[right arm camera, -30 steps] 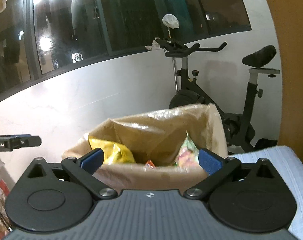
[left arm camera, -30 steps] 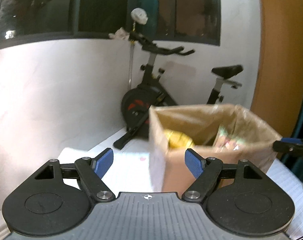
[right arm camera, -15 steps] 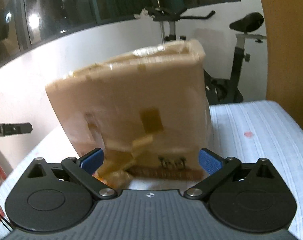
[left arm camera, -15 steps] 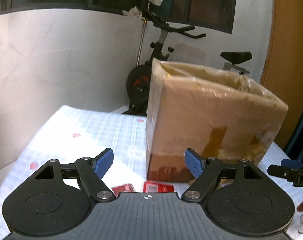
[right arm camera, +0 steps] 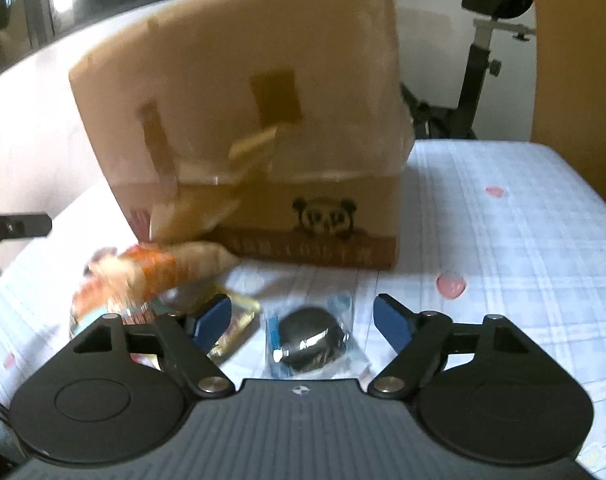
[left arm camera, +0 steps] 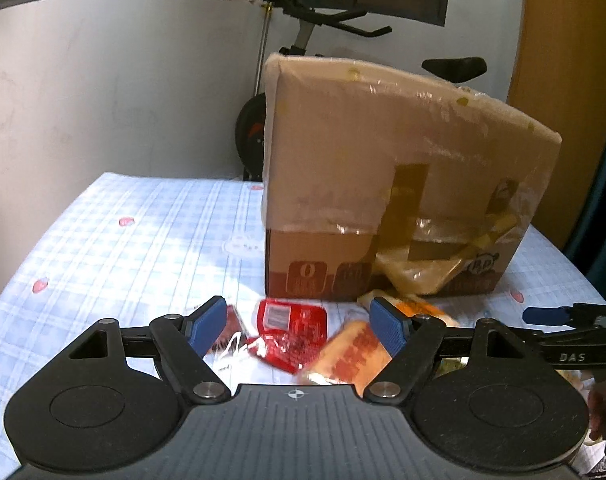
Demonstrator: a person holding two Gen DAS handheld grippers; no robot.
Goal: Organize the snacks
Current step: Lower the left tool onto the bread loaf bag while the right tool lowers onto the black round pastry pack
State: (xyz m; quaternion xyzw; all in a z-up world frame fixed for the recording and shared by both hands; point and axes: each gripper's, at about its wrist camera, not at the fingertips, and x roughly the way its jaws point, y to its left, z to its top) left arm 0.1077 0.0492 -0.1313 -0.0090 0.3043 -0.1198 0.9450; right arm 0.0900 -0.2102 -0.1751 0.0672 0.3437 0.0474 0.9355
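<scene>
A taped cardboard box (left arm camera: 399,184) stands on the checked tablecloth (left arm camera: 135,248); it also fills the right wrist view (right arm camera: 255,128). Snack packets lie in front of it. My left gripper (left arm camera: 299,330) is open and empty just above a red packet (left arm camera: 291,332), with an orange packet (left arm camera: 351,356) to its right. My right gripper (right arm camera: 303,320) is open and empty over a dark round snack in clear blue wrap (right arm camera: 311,338). A yellow packet (right arm camera: 235,328) and orange packets (right arm camera: 143,276) lie to its left.
An exercise bike (left arm camera: 303,40) stands behind the table by the white wall. An orange door (left arm camera: 563,80) is at the right. The right gripper's finger (left arm camera: 563,316) shows at the right edge of the left wrist view.
Both grippers have come down from above the box's open top to table level in front of it. The snack packets on the cloth have come into view.
</scene>
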